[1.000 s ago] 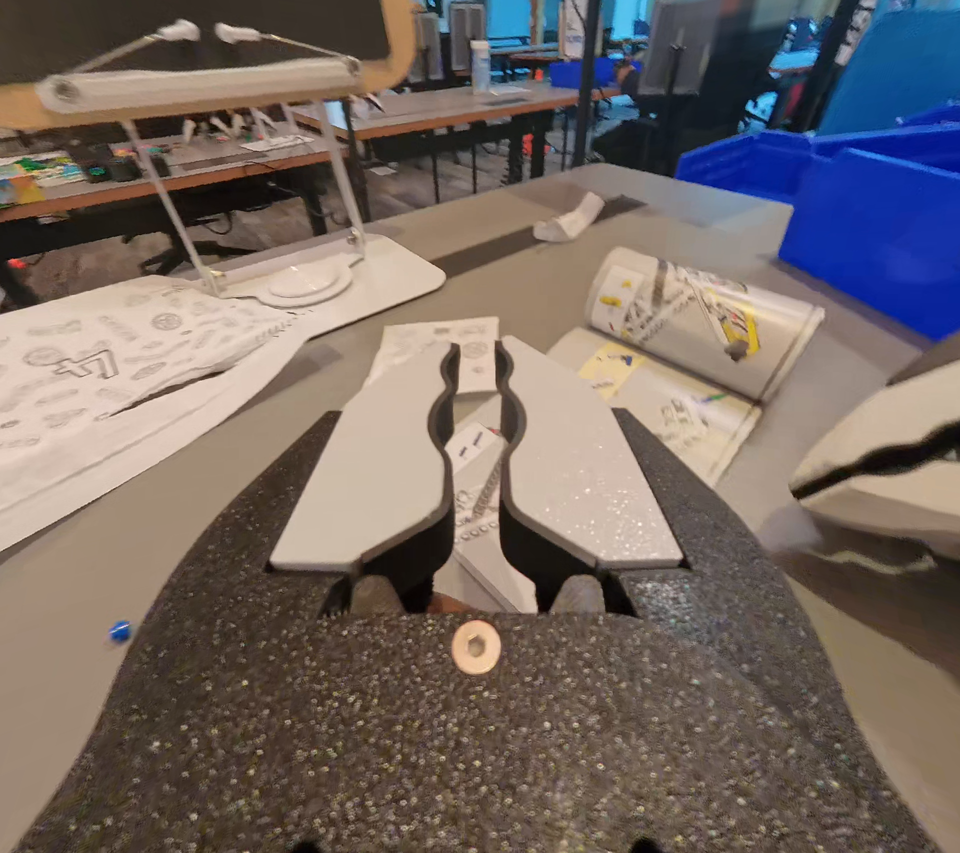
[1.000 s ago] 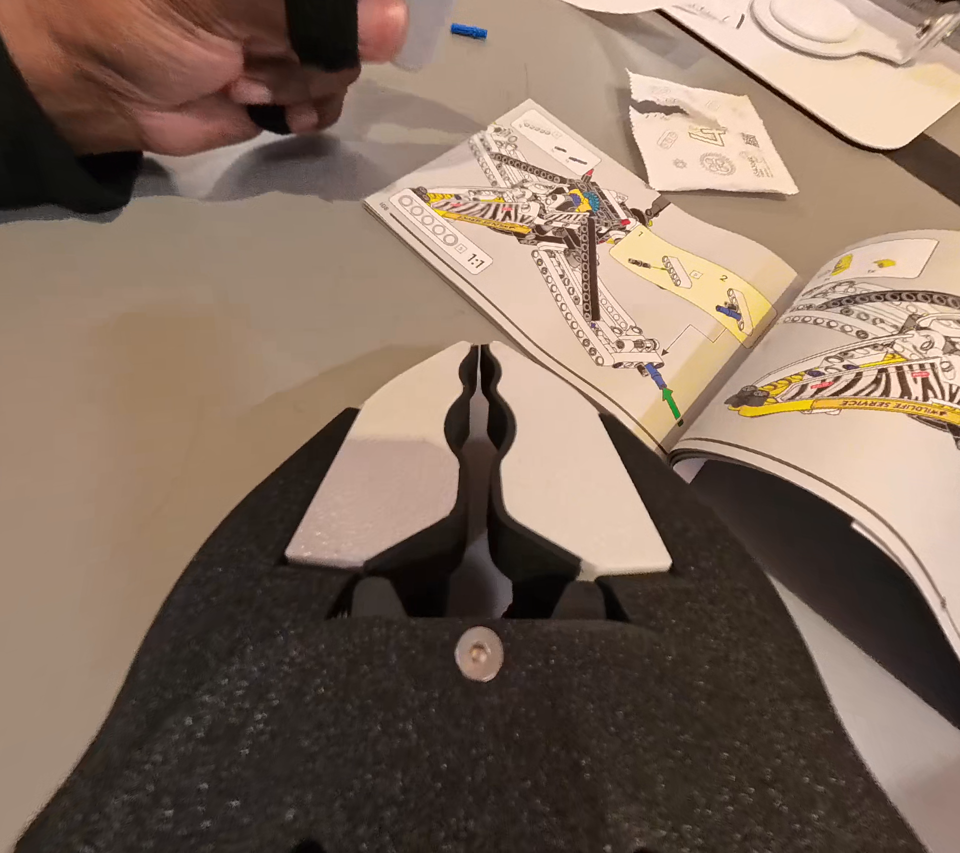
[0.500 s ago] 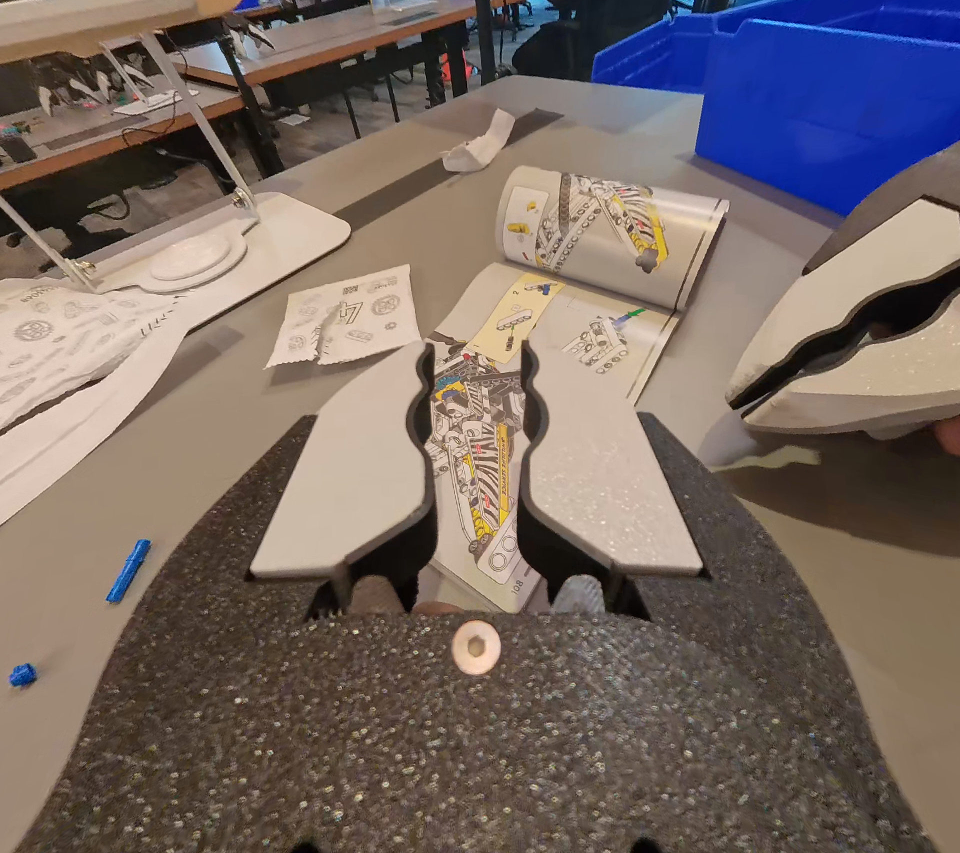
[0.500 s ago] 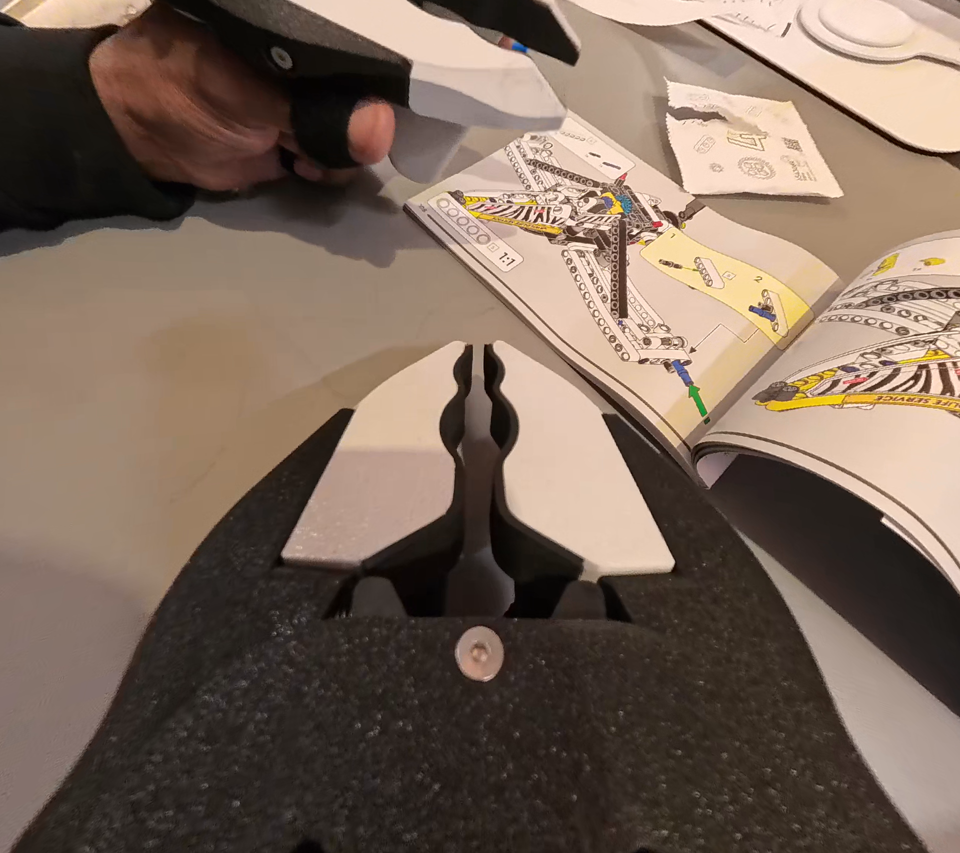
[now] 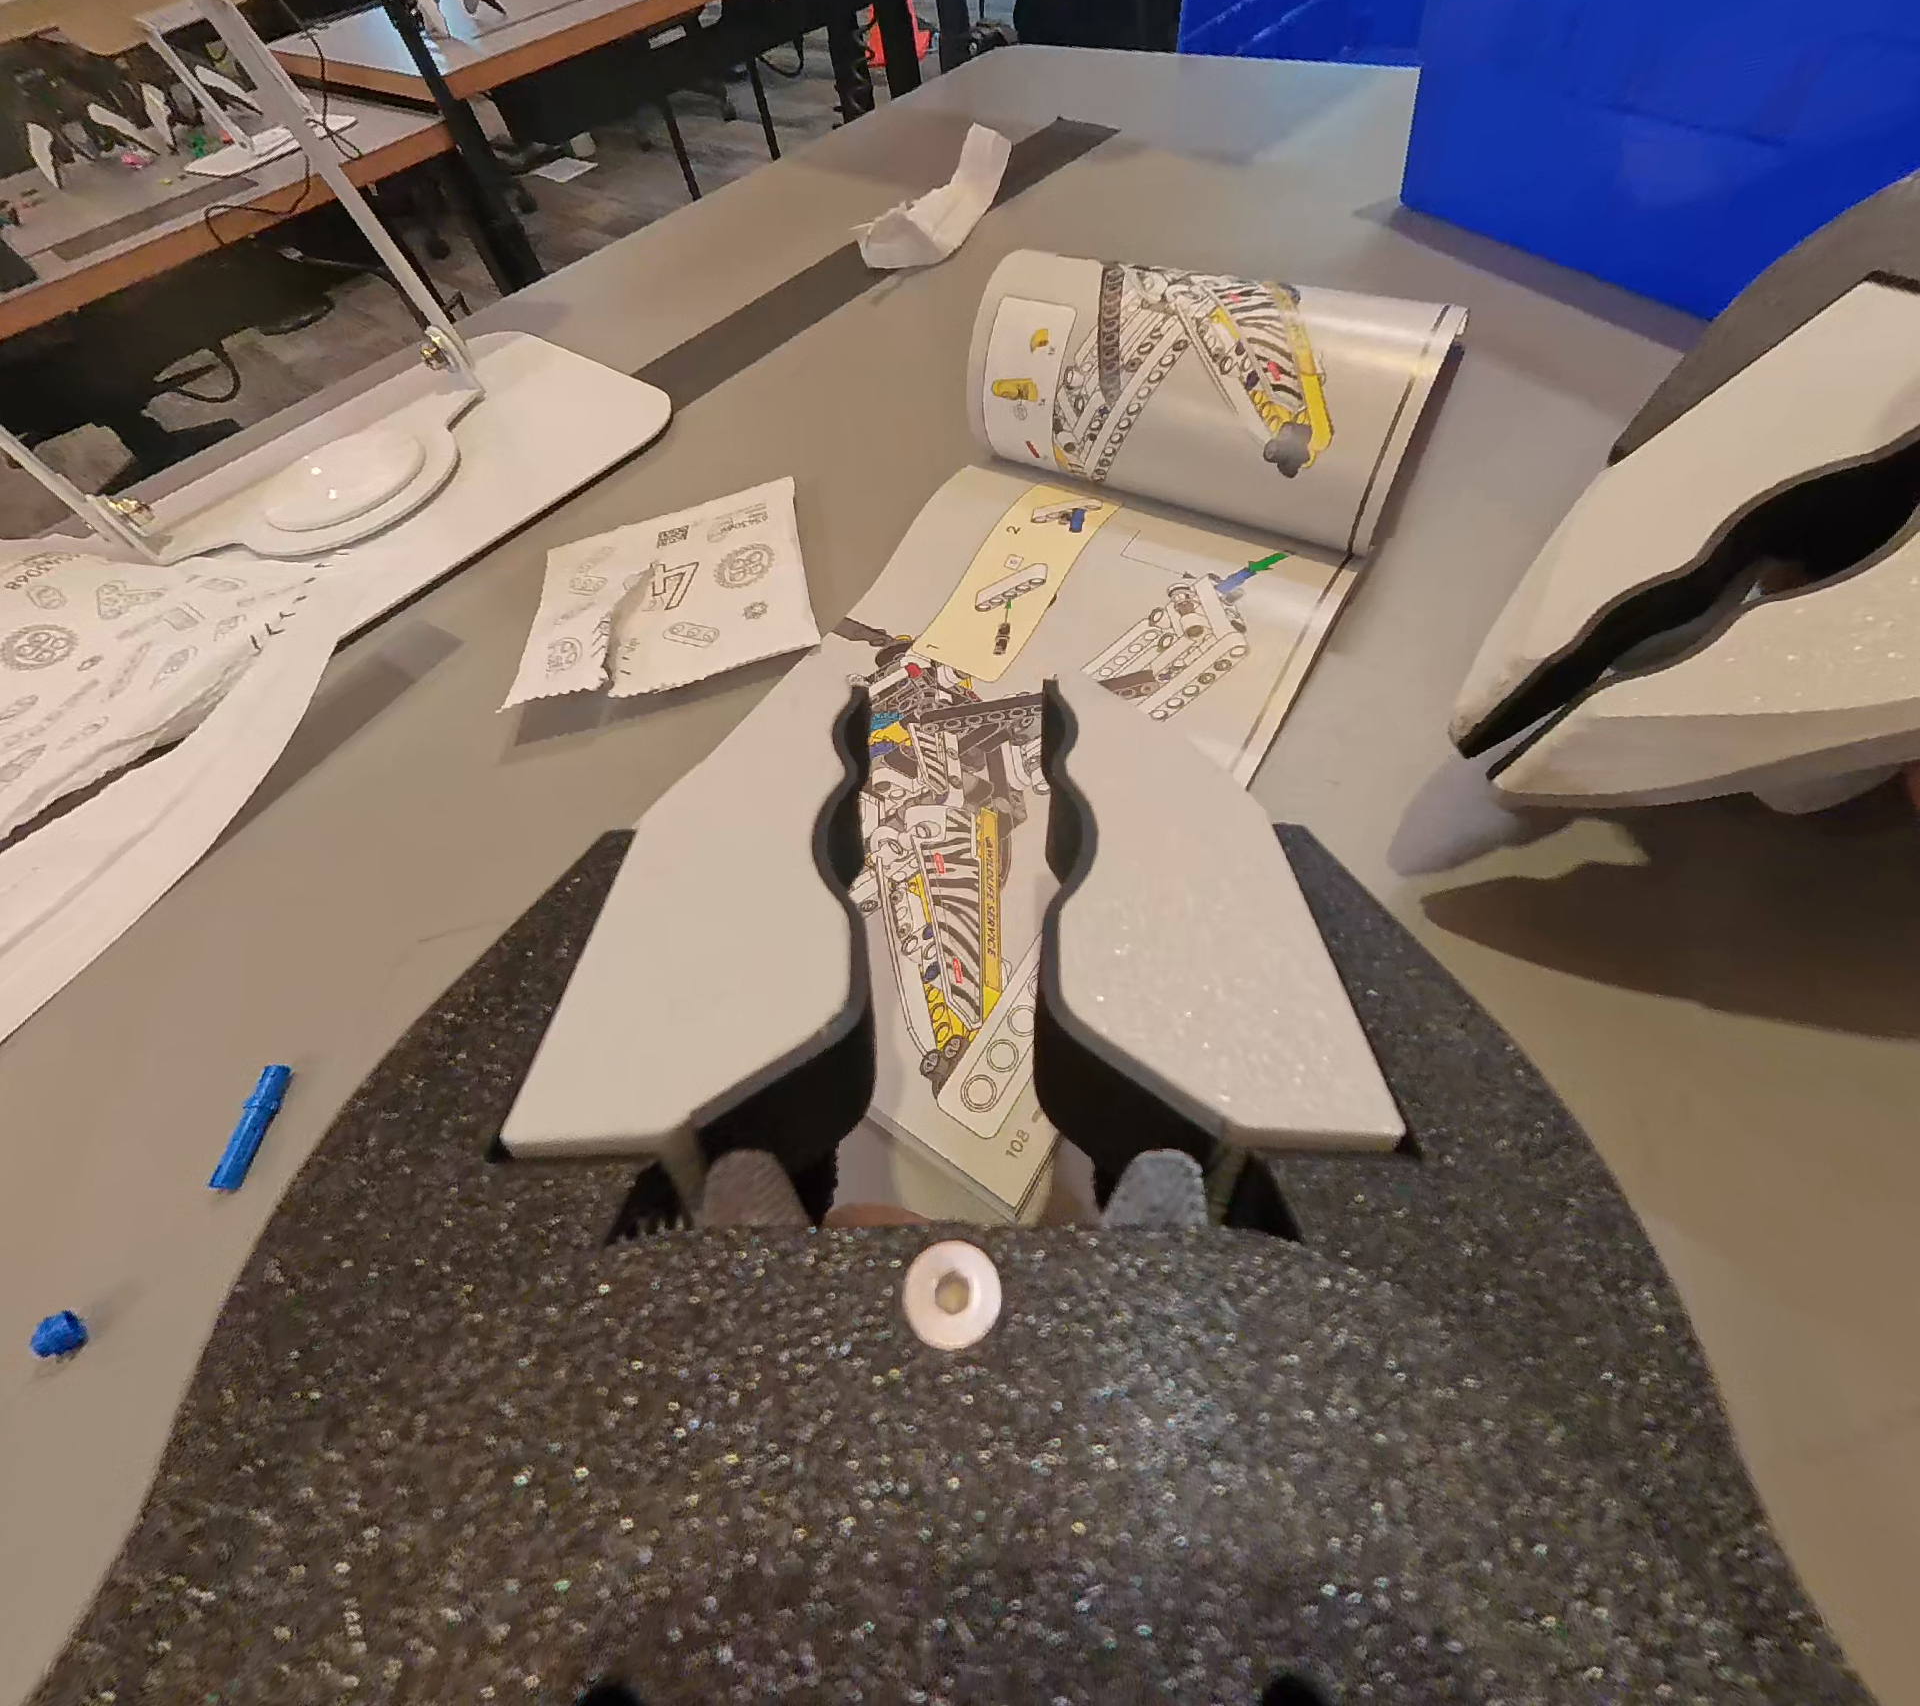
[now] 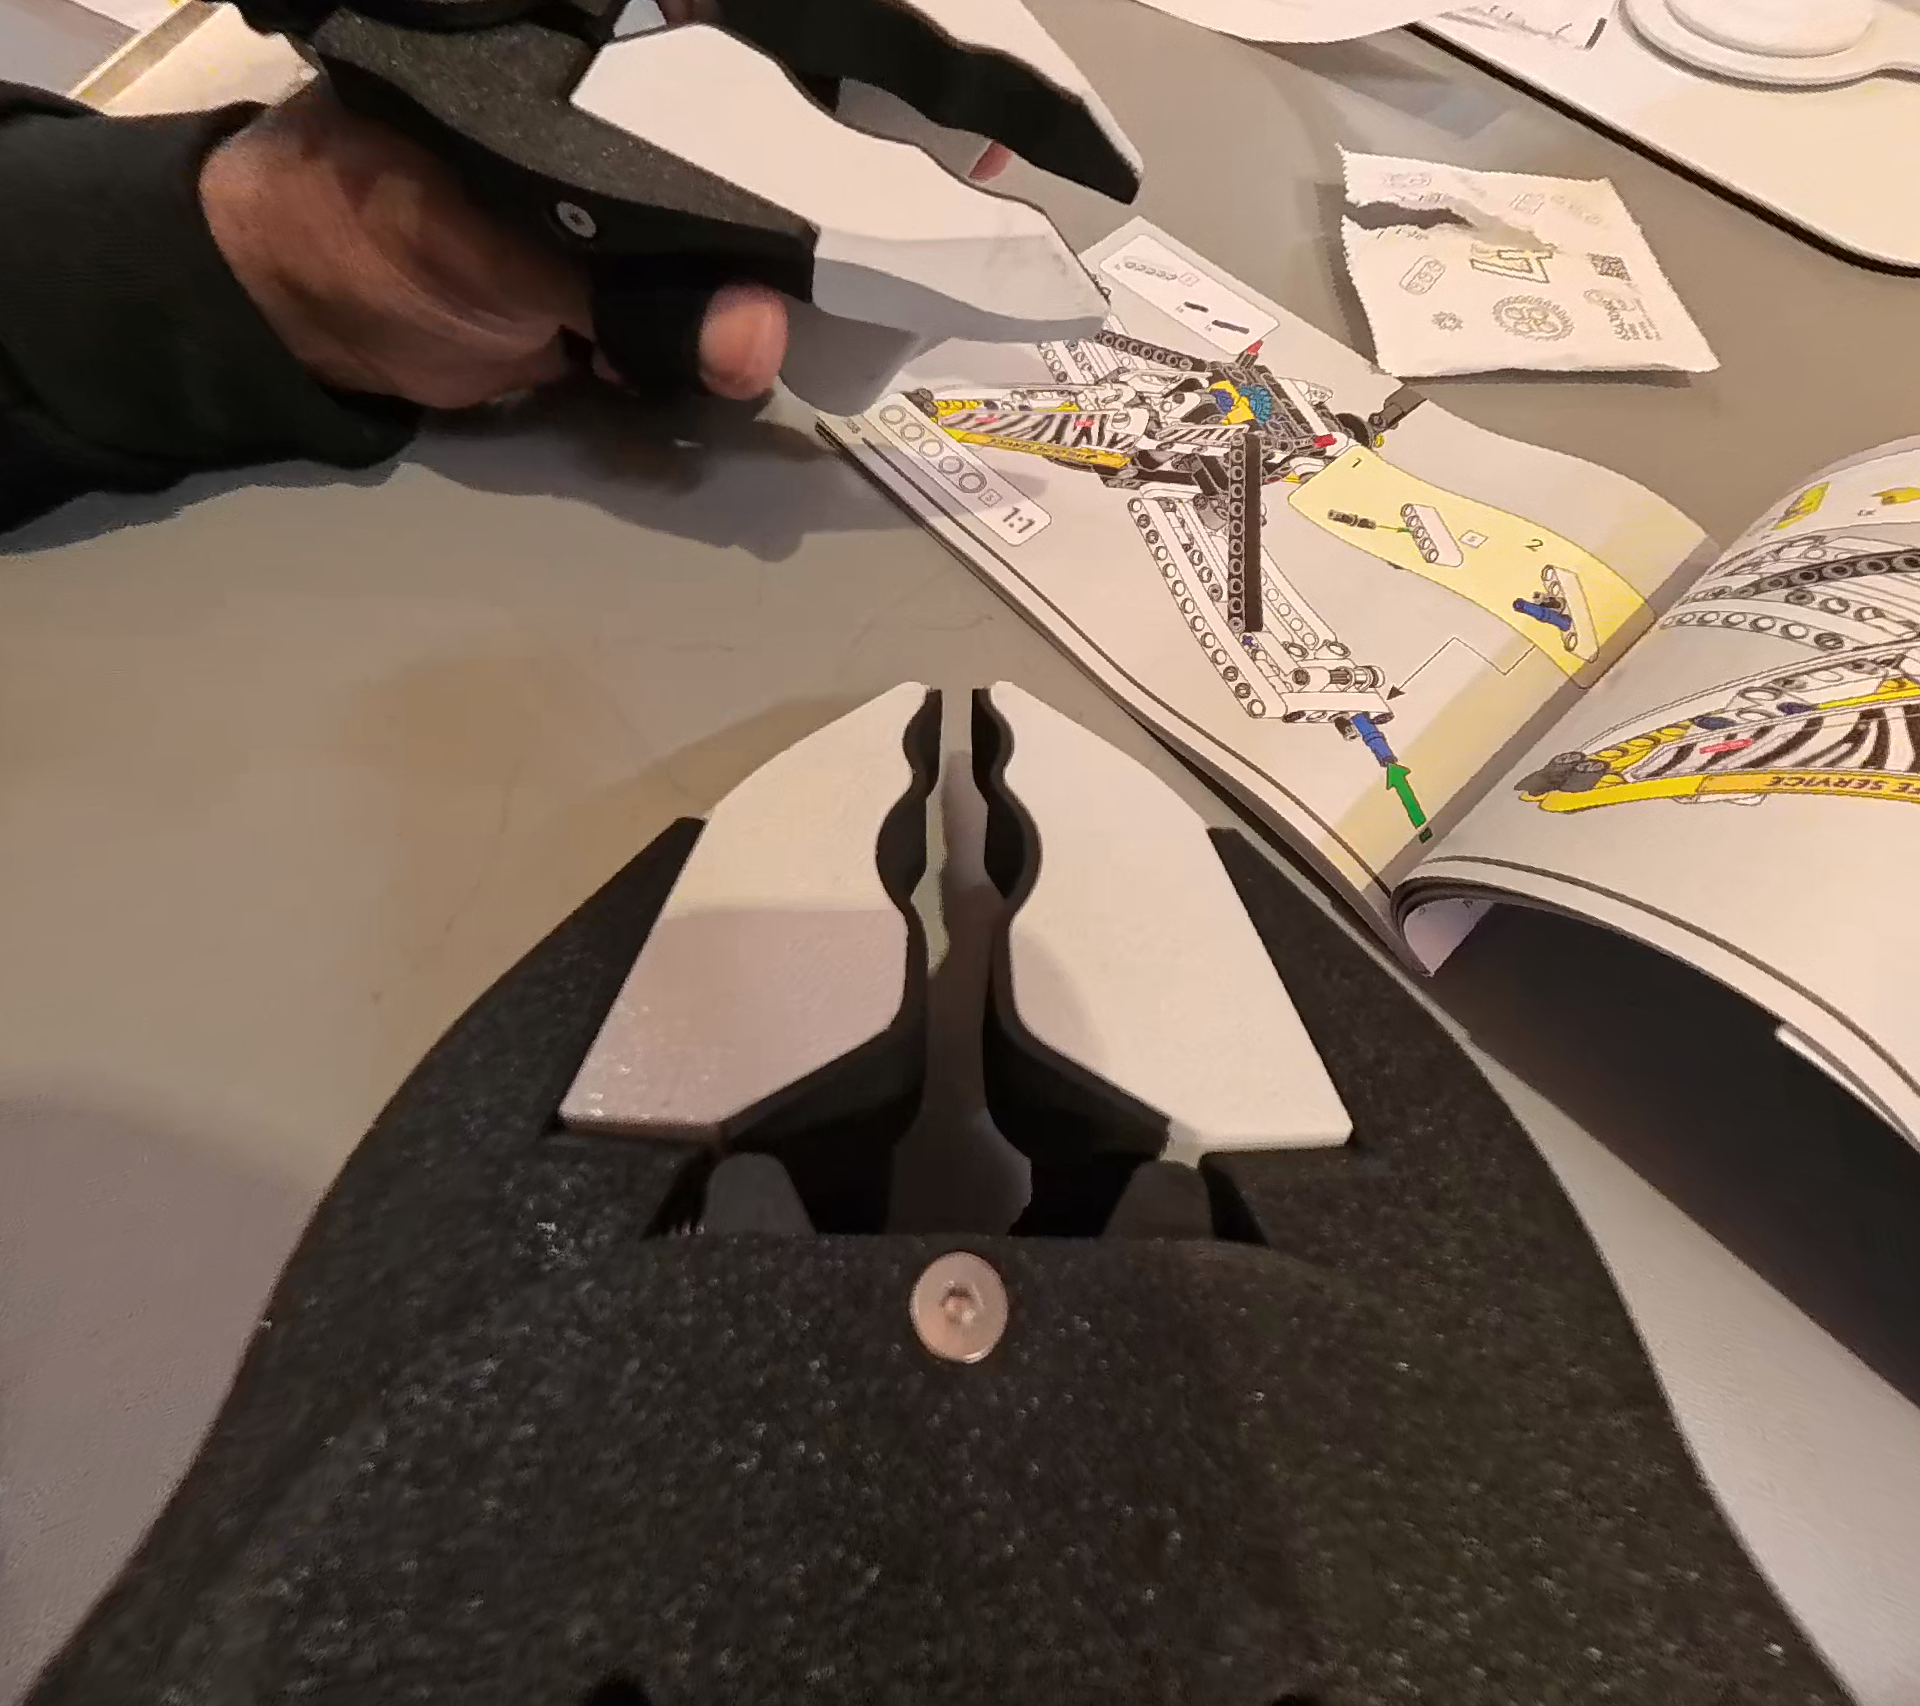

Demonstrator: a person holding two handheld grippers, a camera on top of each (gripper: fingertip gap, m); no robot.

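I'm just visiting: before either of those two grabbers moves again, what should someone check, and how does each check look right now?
1. Left gripper empty: ok, open, only the booklet shows between its fingers.
2. Right gripper empty: ok, a narrow gap, nothing in it.
3. Grippers apart from each other: ok.
4. Booklet lying open: ok, one page curls up.
5. Blue pin free on the table: ok.
6. Left gripper touching the booklet: cannot tell.

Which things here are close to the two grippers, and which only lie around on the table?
At the grippers:
- left gripper, open, over the open instruction booklet
- right gripper, nearly closed, empty, beside it

Lying around:
- torn paper bag
- blue pin
- blue bins
- white stand
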